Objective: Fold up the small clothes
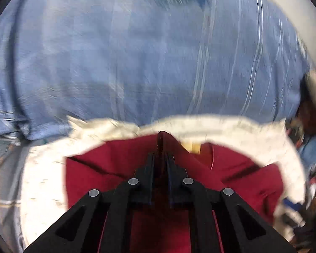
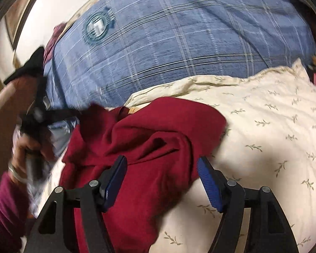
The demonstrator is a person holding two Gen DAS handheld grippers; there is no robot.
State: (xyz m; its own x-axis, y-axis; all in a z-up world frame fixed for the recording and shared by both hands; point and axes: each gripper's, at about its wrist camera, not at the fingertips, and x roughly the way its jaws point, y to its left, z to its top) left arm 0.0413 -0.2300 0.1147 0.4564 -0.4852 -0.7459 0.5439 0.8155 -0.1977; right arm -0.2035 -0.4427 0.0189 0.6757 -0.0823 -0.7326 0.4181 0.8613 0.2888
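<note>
Black linkage arms of the left gripper [image 1: 160, 147] fill the bottom of the left wrist view, and its 2 fingers are clenched on a raised ridge of the red garment [image 1: 107, 168], a pinched peak of dark red cloth standing up between the tips. That view is smeared by motion blur. The red garment lies on a cream pillow [image 1: 42, 179], whose edge curves round it on the far side. Beyond the pillow stretches a blue plaid blanket [image 1: 137, 59].

From the right wrist view, the right gripper [image 2: 162, 164] hangs released, its 2 blue-padded fingers [image 2: 208, 181] spread apart with nothing pressed between them. Its left finger sits over the red garment [image 2: 153, 130]; its right finger is over bare cream pillow [image 2: 273, 126] just beside the garment's edge. The garment is rumpled, with a thick fold running across its middle, and it covers the left part of the pillow, which carries a small green sprig print. The blue plaid blanket [image 2: 179, 48], bearing a round teal and white crest, lies beyond the pillow. Left of the garment, a person's hand [image 2: 25, 147] in a maroon sleeve [image 2: 4, 208] grips the blurred black left gripper [image 2: 82, 109], whose tip meets the garment's far left corner.
</note>
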